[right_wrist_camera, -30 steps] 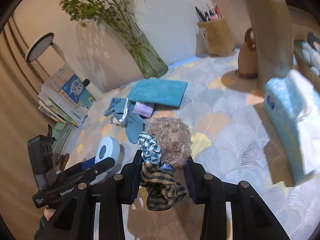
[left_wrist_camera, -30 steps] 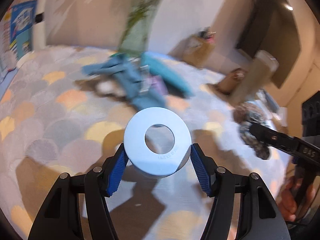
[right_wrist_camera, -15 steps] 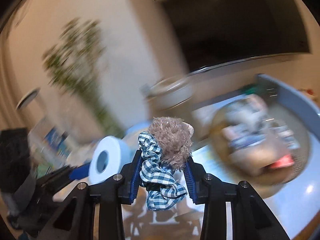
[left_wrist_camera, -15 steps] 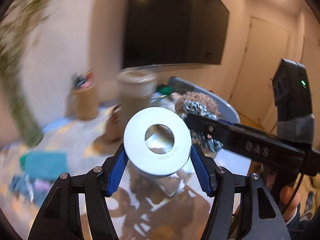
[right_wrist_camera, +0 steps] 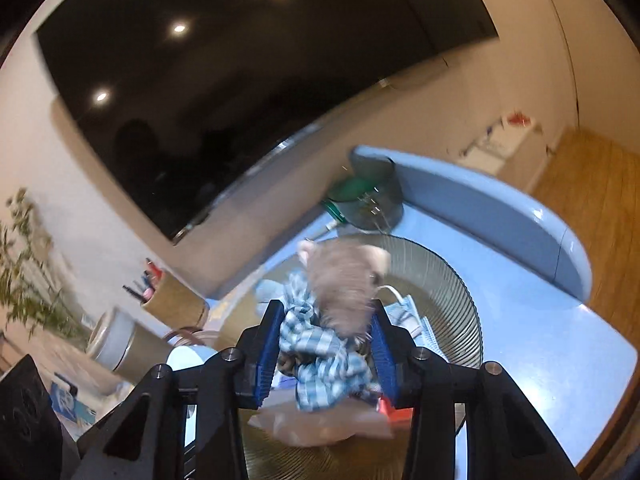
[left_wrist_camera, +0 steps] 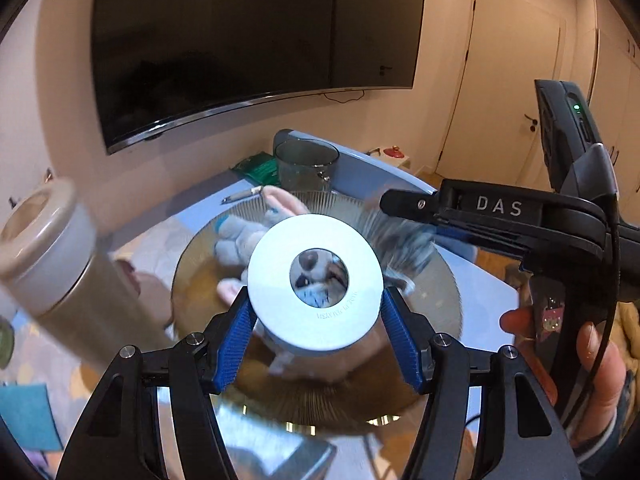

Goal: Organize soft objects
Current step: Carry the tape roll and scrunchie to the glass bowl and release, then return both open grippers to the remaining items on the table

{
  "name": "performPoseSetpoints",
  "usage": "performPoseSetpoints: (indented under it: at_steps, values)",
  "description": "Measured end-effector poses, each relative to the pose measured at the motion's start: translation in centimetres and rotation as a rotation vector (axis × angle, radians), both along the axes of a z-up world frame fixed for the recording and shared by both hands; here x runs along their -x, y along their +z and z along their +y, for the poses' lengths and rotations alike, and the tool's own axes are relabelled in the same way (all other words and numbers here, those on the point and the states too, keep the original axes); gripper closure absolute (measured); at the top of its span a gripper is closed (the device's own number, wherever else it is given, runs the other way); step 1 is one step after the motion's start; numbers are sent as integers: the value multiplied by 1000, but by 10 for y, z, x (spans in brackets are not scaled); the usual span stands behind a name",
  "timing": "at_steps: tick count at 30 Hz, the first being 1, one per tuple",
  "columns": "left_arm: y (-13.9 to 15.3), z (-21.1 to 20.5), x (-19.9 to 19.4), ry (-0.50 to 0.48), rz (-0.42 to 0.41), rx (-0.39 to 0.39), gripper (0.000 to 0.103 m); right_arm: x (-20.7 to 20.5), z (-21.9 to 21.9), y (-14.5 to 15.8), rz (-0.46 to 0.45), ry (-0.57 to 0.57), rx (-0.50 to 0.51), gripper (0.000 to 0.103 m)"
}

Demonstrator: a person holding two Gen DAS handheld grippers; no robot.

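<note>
1. The left gripper (left_wrist_camera: 316, 334) is seen above a round wire basket (left_wrist_camera: 448, 280) on a blue desk (left_wrist_camera: 480, 292); the raised blue edge (right_wrist_camera: 500, 208) of the desk runs just behind the basket, and open wooden floor lies beyond it.
2. A roll of tape (left_wrist_camera: 314, 284) is clamped between the blue pads of the left gripper, directly over the basket.
3. A small plush bear (right_wrist_camera: 344, 280) in a checked cloth (right_wrist_camera: 320, 344) is between the pads of the right gripper (right_wrist_camera: 324, 354), whose jaws are opening; the pads are still pressed on its sides, above the basket.
4. The letters "DAS" are read on the side of the right gripper in the left wrist view; small writing on the tape roll cannot be read.
5. In the basket a grey and pink plush toy (left_wrist_camera: 244, 236) is lying. A dark glass jar (left_wrist_camera: 306, 164) stands behind the basket, and a tall beige canister (left_wrist_camera: 52, 264) is at its left.
</note>
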State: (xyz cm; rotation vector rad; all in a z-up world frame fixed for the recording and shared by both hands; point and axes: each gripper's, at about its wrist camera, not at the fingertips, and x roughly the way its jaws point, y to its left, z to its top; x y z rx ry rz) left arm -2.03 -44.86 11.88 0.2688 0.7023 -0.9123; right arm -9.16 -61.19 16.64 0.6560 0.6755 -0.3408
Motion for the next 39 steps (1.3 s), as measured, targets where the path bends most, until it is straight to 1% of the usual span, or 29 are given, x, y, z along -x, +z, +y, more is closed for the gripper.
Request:
performPoseSetpoints:
  at_steps: [1, 2, 3, 4, 5, 6, 7, 8, 13, 15, 18, 19, 21, 23, 26, 29, 31, 32, 34, 37, 38, 39]
  values:
    - [0, -6, -2, 6, -10, -5, 38, -2, -6, -4, 5, -2, -19, 62]
    - [-1, -10, -6, 12, -18, -6, 38, -5, -10, -7, 11, -5, -32, 62]
    - [-1, -14, -7, 21, -26, -8, 35, -8, -15, -9, 16, -5, -42, 59]
    - [-2, -15, -7, 34, -41, -9, 33, -9, -16, -11, 21, -6, -47, 55]
    - [-2, -11, -8, 39, -49, -10, 31, -10, -18, -11, 27, -12, -52, 45]
    - [-1, -10, -6, 38, -56, -8, 25, -9, -22, -11, 24, -16, -54, 41]
    - [-1, -10, -5, 29, -61, -5, 21, -7, -22, -11, 18, -14, -54, 40]
    - [0, -10, -4, 25, -63, -7, 20, -6, -22, -11, 17, -11, -53, 40]
    - [1, 1, 5, 16, -57, -24, 20, 5, -20, -9, 21, -4, -59, 37]
    - [1, 13, 13, 15, -69, -39, 20, 13, -14, -5, 13, 0, -58, 37]
    - [1, 43, 28, 28, -93, -62, 20, 26, 1, 0, 4, 4, -48, 34]
    - [0, 61, 35, 35, -97, -64, 20, 32, 9, 1, -2, 7, -44, 33]
    - [0, 89, 46, 55, -97, -74, 20, 45, 28, 0, -13, 16, -38, 21]
    - [1, 122, 57, 96, -95, -85, 20, 57, 50, -3, -19, 38, -35, 21]
    - [4, 170, 72, 193, -92, -87, 20, 70, 94, -5, -16, 130, -22, 21]
    - [10, 211, 84, 300, -90, -73, 20, 77, 137, -5, -50, 224, -52, 21]
    - [17, 241, 91, 378, -67, -43, 20, 77, 174, -6, -55, 331, -73, 20]
    - [19, 250, 93, 400, -63, -31, 20, 76, 191, -6, -52, 378, -71, 20]
    - [27, 279, 102, 463, -59, -3, 20, 75, 227, -4, -49, 464, -49, 20]
    - [37, 307, 115, 522, -82, 19, 20, 79, 268, -1, -44, 569, -16, 20]
    - [39, 318, 119, 539, -86, 31, 19, 81, 282, 2, -44, 604, 2, 20]
    - [41, 328, 122, 554, -89, 47, 16, 83, 294, 3, -44, 629, 20, 20]
